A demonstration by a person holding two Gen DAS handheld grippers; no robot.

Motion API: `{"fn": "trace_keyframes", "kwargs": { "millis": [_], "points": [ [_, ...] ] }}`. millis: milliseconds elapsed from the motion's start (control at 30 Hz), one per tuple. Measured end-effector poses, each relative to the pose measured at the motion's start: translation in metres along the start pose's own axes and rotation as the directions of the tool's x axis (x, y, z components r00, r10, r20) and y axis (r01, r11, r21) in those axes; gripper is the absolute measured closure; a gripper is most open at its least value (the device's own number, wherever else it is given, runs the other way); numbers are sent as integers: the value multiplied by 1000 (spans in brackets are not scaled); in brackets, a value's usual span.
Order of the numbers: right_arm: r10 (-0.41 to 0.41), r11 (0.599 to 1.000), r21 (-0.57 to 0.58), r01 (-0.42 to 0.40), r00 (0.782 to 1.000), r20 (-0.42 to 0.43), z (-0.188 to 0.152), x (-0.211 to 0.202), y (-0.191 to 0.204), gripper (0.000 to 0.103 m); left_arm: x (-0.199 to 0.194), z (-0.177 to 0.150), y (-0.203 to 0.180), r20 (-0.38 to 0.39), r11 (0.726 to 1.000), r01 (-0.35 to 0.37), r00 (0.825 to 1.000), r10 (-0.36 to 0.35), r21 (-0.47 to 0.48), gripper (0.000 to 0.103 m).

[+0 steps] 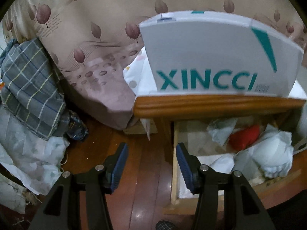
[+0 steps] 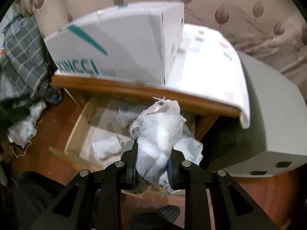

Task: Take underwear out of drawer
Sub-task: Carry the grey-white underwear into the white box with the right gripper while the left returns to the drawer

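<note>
The wooden drawer (image 1: pixel 175 153) of a bedside cabinet is pulled out, with pale crumpled garments (image 1: pixel 272 153) and a red cloth (image 1: pixel 244 137) inside. My left gripper (image 1: pixel 152 164) is open and empty, hovering over the drawer's left wall and the floor. My right gripper (image 2: pixel 152 163) is shut on a bunched white and light-blue mesh underwear (image 2: pixel 159 134), held up above the open drawer (image 2: pixel 76 134). More pale garments (image 2: pixel 105 147) lie in the drawer below it.
A white XINCCI box (image 1: pixel 211 57) stands on the cabinet top (image 1: pixel 211 105). A bed with leaf-print sheet (image 1: pixel 86 48) is at left. A plaid bundle (image 1: pixel 32 88) and white cloth lie on the wooden floor (image 1: pixel 145 182). A grey unit (image 2: pixel 268 115) stands at right.
</note>
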State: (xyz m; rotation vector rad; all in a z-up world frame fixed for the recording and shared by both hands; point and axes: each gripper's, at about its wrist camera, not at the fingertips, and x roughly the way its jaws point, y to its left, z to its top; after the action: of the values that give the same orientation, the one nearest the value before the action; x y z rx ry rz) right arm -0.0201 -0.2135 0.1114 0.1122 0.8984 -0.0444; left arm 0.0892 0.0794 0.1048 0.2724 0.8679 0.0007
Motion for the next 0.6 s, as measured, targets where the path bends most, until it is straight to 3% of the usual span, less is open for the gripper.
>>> {"fn": "trace_keyframes", "kwargs": {
  "millis": [367,600],
  "points": [
    [8,1000,-23,-4,984,177,82,-79,0,82,25,-31,6,-48,999,7,999,-9,-46,50],
    [10,999,-41,-1,976,220,141,-78,13,82,39,-49,11,-80,997,8,997,-14,-71,50]
  ]
}}
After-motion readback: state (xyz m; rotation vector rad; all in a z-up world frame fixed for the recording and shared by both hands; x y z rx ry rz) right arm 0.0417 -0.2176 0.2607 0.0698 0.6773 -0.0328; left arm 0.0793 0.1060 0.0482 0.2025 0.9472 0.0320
